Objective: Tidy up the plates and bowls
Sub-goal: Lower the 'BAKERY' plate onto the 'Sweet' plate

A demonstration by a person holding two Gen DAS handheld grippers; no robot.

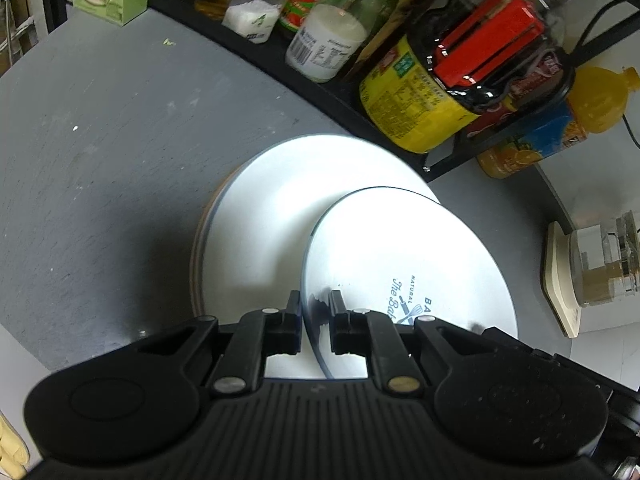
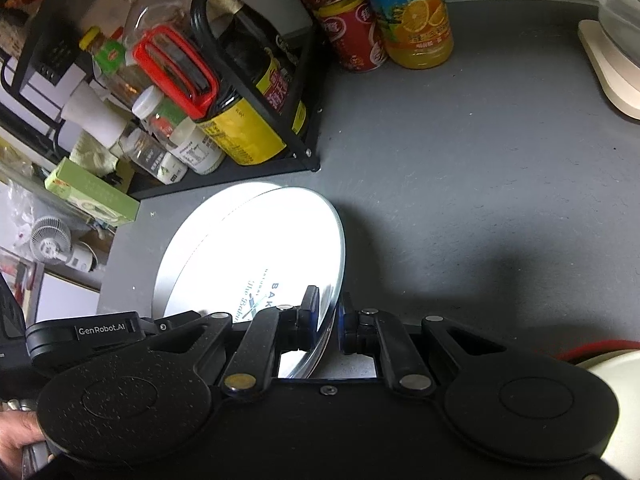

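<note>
A white plate printed with blue lettering [image 1: 404,248] hangs tilted over a stack of white plates [image 1: 264,216] on the grey counter. My left gripper [image 1: 316,308] is shut on its near-left rim. In the right wrist view the same printed plate [image 2: 260,248] overlaps the top of the stack [image 2: 180,240], and my right gripper [image 2: 329,309] is shut on its right rim. The left gripper's black body [image 2: 100,332] shows at the plate's left side, with a person's hand at the bottom left corner.
A black wire rack [image 2: 308,152] holding sauce bottles, spice jars and a red-framed tool [image 1: 488,40] stands just behind the plates. An orange juice bottle [image 2: 420,20] and a red can [image 2: 352,36] stand beside it. A beige base with a glass jar [image 1: 600,264] sits right.
</note>
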